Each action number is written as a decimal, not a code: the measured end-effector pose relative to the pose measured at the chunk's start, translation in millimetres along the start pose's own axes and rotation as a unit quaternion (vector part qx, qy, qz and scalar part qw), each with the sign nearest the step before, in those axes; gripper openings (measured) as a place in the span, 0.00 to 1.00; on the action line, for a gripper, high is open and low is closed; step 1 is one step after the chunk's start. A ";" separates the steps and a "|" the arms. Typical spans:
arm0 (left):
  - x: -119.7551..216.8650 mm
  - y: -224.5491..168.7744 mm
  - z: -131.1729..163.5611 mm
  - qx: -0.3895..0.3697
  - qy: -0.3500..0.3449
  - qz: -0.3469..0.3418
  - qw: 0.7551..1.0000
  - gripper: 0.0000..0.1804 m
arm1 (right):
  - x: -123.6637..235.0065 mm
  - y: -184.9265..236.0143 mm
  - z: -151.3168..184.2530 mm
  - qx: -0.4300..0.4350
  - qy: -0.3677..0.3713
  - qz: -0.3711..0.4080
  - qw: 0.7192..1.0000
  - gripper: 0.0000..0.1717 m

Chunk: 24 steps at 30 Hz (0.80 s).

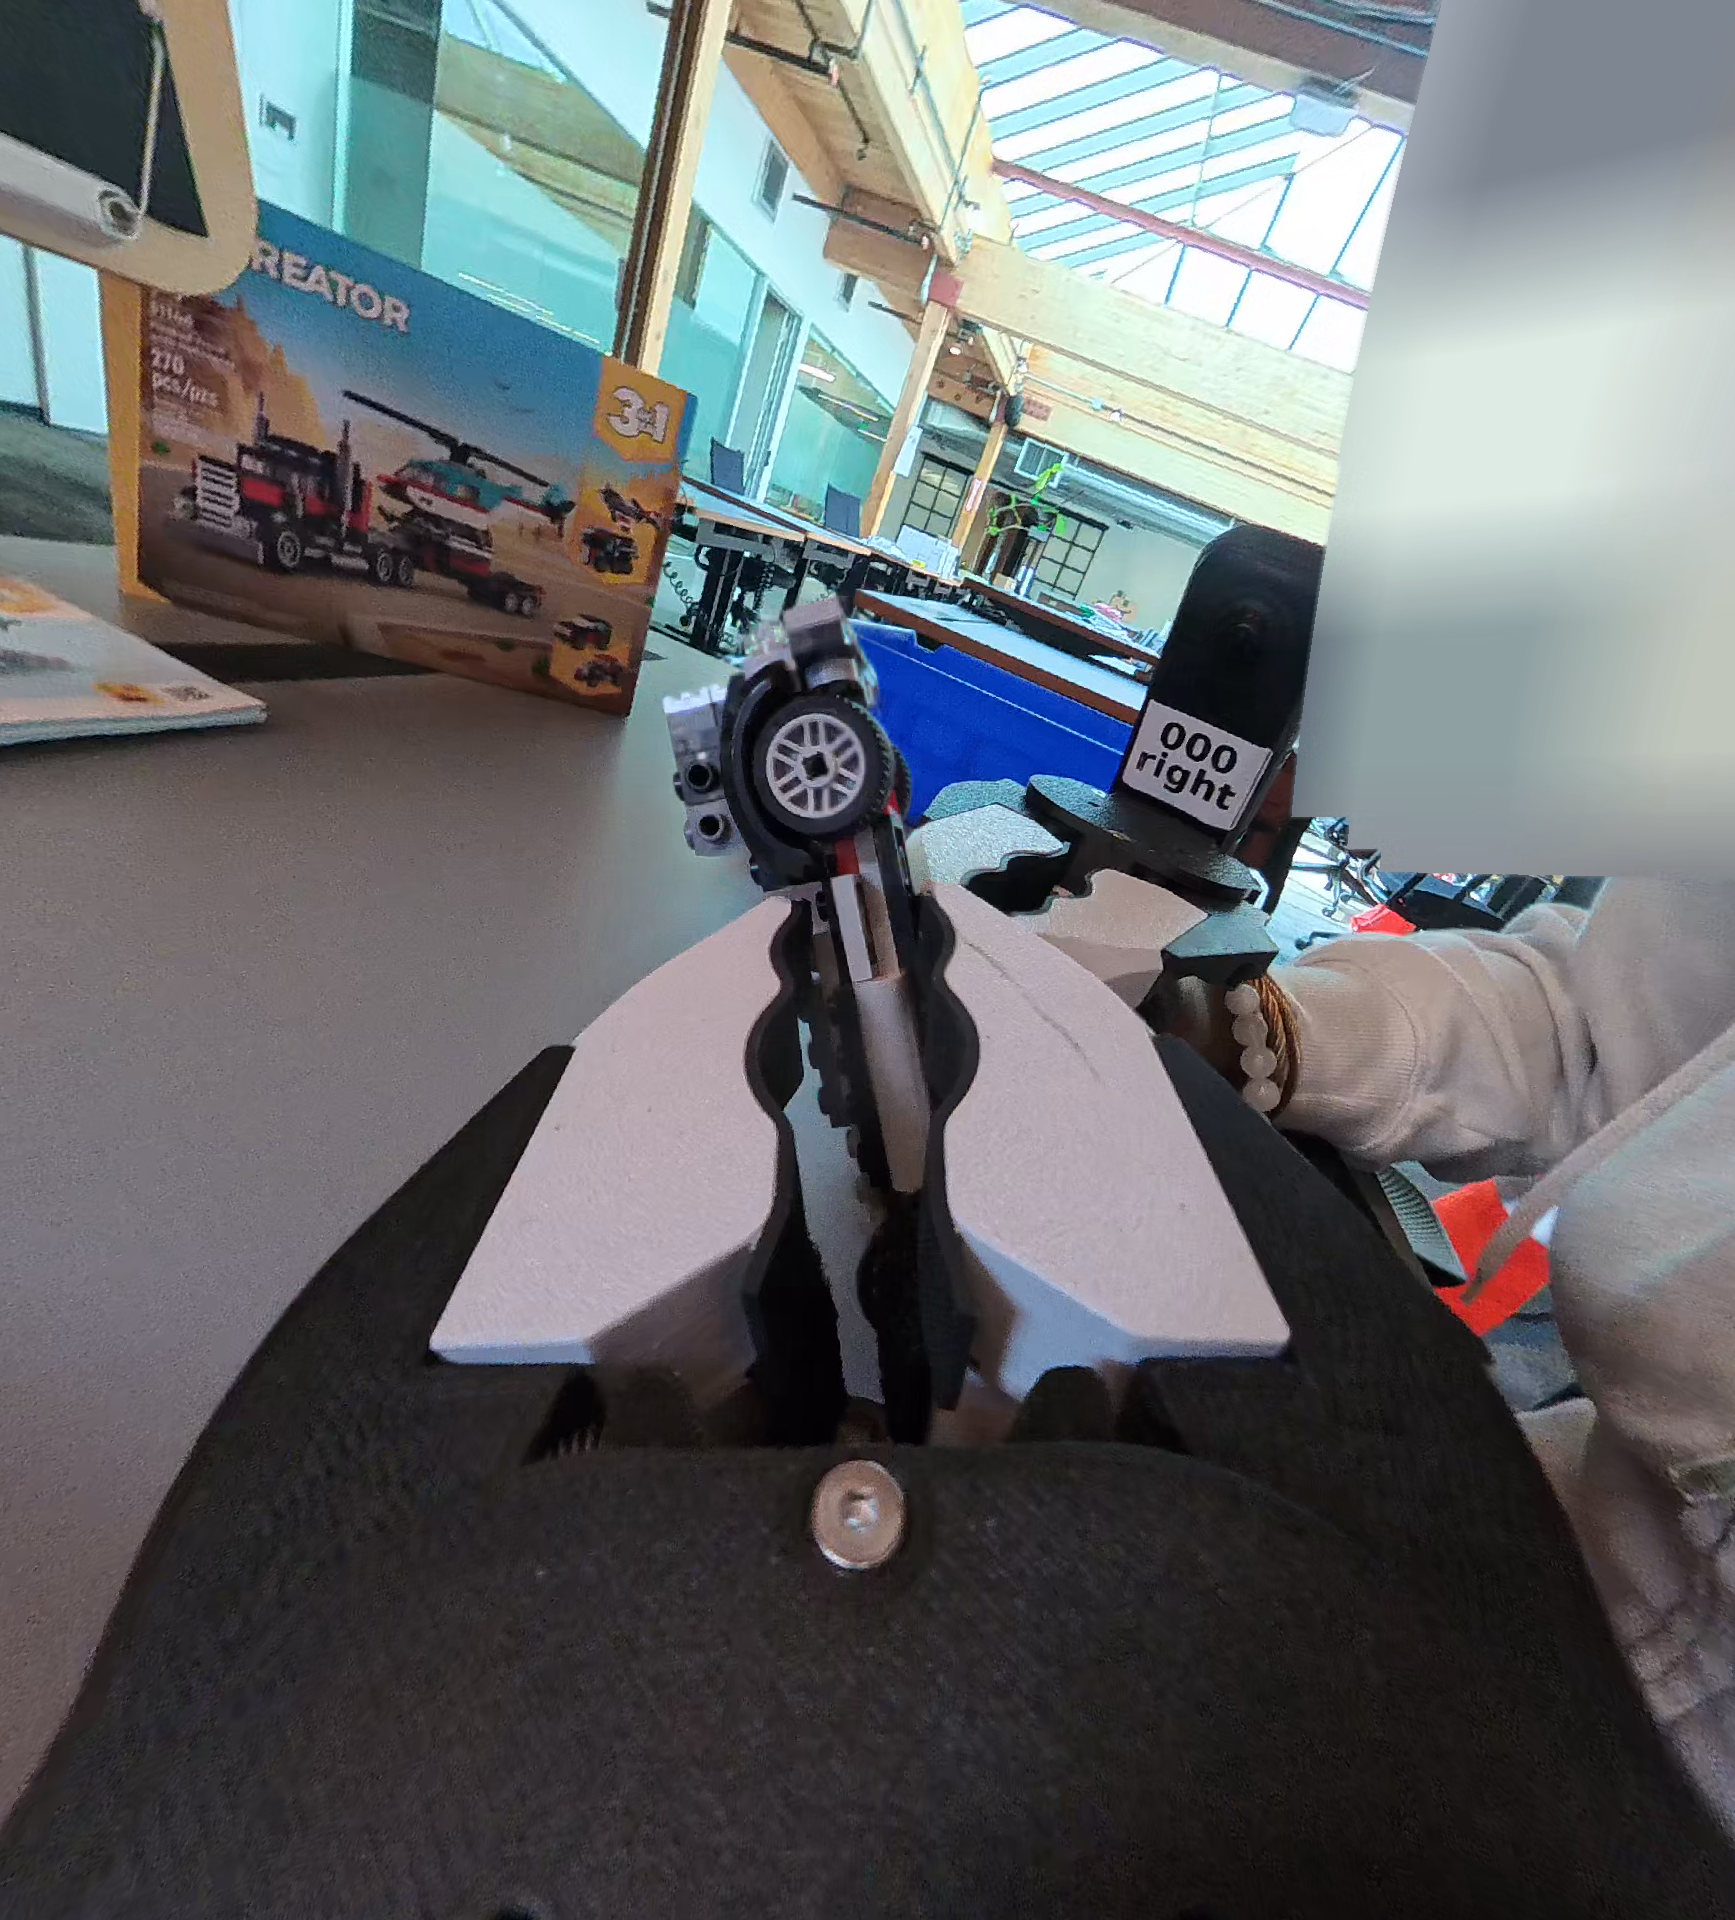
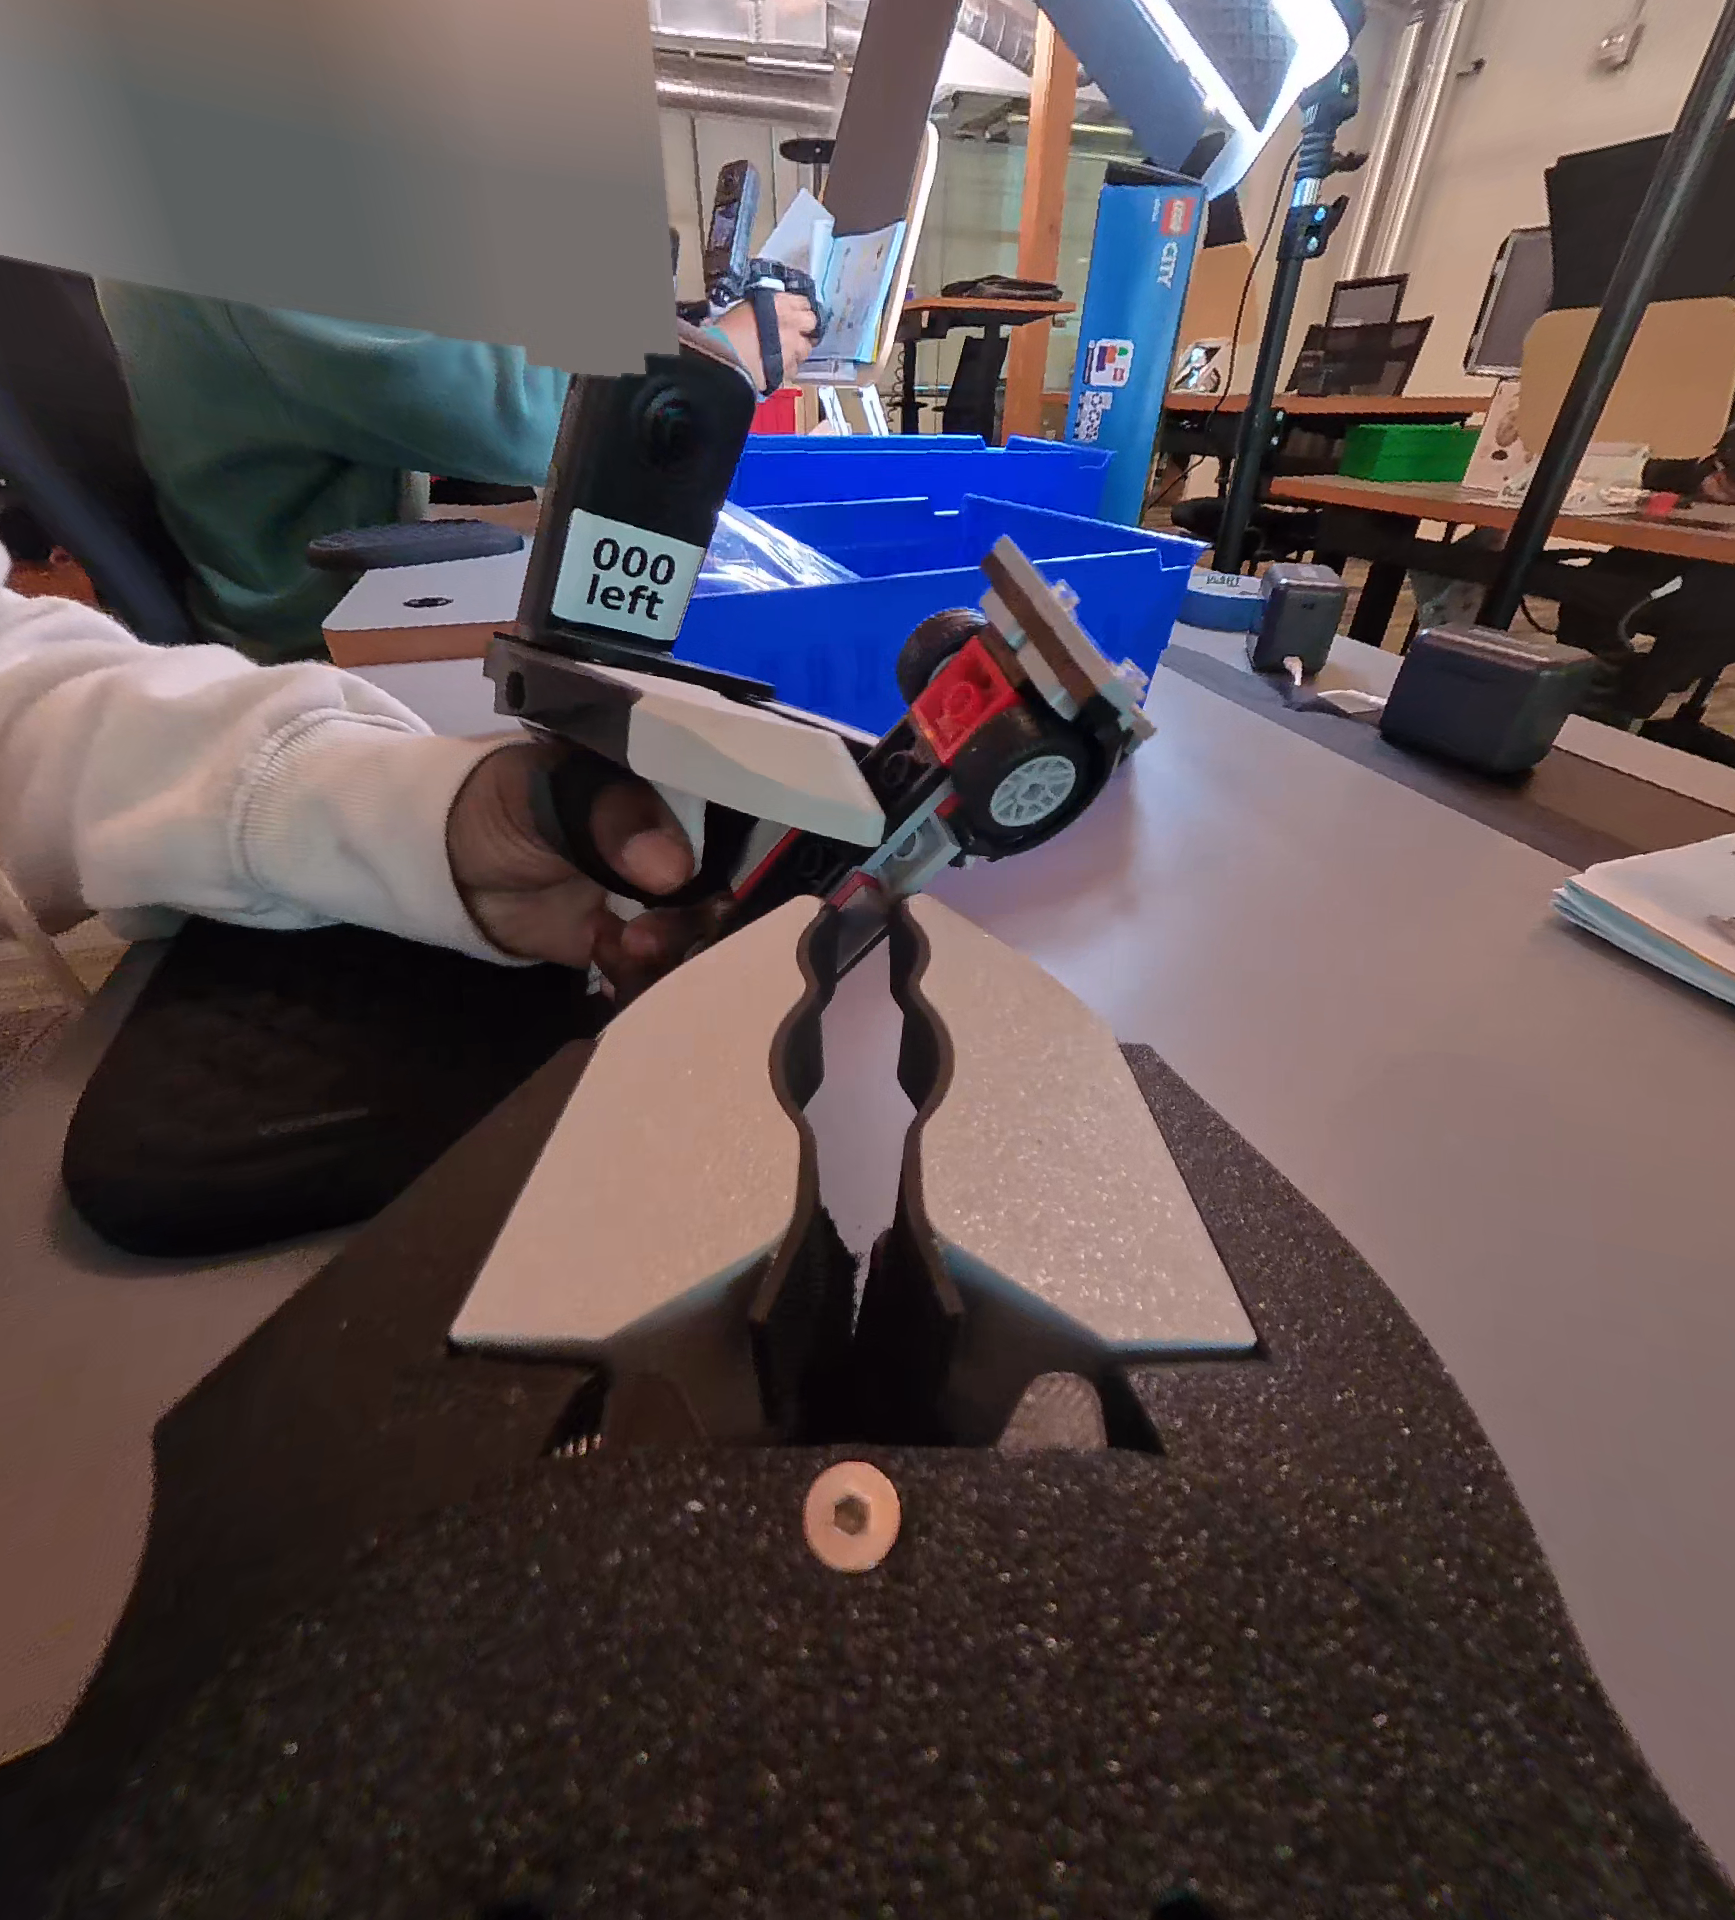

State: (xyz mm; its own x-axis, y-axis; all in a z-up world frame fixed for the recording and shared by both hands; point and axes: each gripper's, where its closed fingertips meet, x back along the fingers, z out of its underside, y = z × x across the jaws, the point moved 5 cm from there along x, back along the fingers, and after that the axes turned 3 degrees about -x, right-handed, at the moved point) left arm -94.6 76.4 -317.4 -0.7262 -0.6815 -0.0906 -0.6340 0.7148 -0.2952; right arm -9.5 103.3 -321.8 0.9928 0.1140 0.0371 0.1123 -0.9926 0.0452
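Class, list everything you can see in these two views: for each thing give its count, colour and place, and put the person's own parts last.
Brick-built vehicle: one, black, grey and red, clamped in the left gripper, held above the table.
Toy set box: one, blue and yellow, standing on the table behind.
Booklet: one, white, lying on the table.
Storage bin: one, blue, behind the vehicle.
Table: one, grey.
Left gripper: black and white, pads pressed on the vehicle's lower part.
Right gripper: black and white, tips at the vehicle's lower edge.
Hand: one, white sleeve, on the left gripper's trigger.
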 end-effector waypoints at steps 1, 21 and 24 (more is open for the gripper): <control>-0.3 1.5 0.2 0.006 0.001 -0.005 1.000 0.11 | -0.7 -1.0 0.7 0.001 0.002 -0.003 1.000 0.06; -23.2 -15.1 43.2 -0.511 0.268 -0.087 0.812 0.21 | 43.7 11.3 7.2 0.116 0.115 -0.023 0.986 0.36; -22.8 -20.7 42.7 -0.475 0.260 -0.063 0.838 0.29 | 48.0 11.4 17.1 0.131 0.141 -0.015 0.981 0.33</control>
State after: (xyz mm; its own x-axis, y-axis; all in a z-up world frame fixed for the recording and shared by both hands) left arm -53.5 70.5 -349.8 -0.4986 -0.7766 0.3850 -0.4598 0.6135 0.6420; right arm 40.2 96.8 -336.6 0.9419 0.1125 0.3166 0.1841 -0.9610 -0.2062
